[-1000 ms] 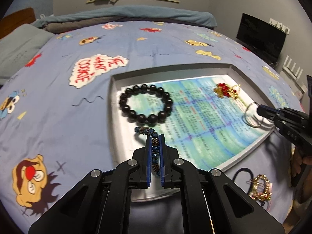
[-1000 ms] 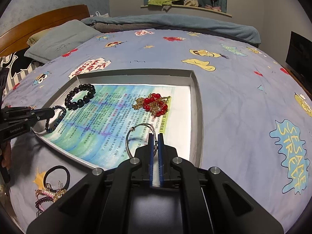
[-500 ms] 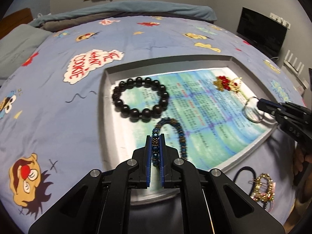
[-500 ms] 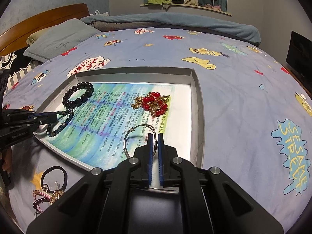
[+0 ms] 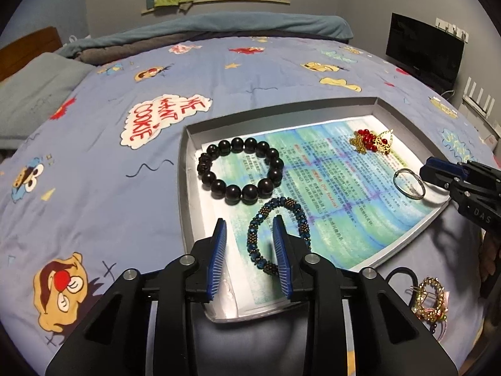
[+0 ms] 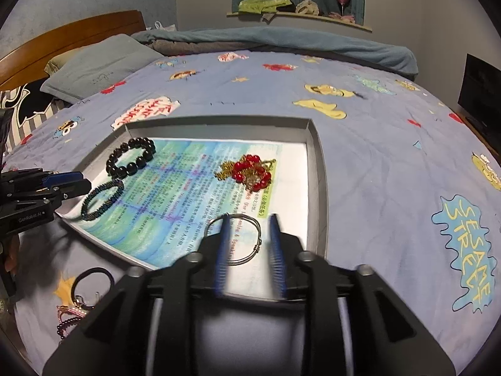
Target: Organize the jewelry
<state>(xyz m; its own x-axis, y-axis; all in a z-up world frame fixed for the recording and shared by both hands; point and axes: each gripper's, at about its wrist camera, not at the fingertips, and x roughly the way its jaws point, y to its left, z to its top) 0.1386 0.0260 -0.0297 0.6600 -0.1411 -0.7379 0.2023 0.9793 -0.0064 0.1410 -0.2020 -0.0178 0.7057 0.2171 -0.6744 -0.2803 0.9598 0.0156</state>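
Bed [image 5: 250, 72]: covered with a blue cartoon-print quilt, a grey pillow [image 6: 100, 62] near the wooden headboard.

Tray [image 5: 184, 194]: shallow, grey, lying on the quilt, lined with a printed green-and-blue paper sheet [image 5: 338, 194].

Left gripper [image 5: 250, 238]: jaws opening, blue pads apart. The near side of the blue beaded bracelet [image 5: 275, 228] lies between them on the paper, released (one pad stands in front of part of the loop).

Right gripper [image 6: 249, 235]: jaws opening, pads blurred. The silver bangle [image 6: 233, 238] lies flat on the paper beneath and between them, let go, near the tray's front right corner.

Black bead bracelet [image 5: 239, 170]: flat in the tray's far left part, just beyond the blue one.

Red-and-gold brooch [image 6: 247, 170]: on the paper toward the tray's far right, apart from the bangle.

Outside the tray, on the quilt near its front edge: a black hair tie [image 6: 94, 282] and a small heap of gold and pink pieces [image 5: 430, 294], too tangled to tell apart.
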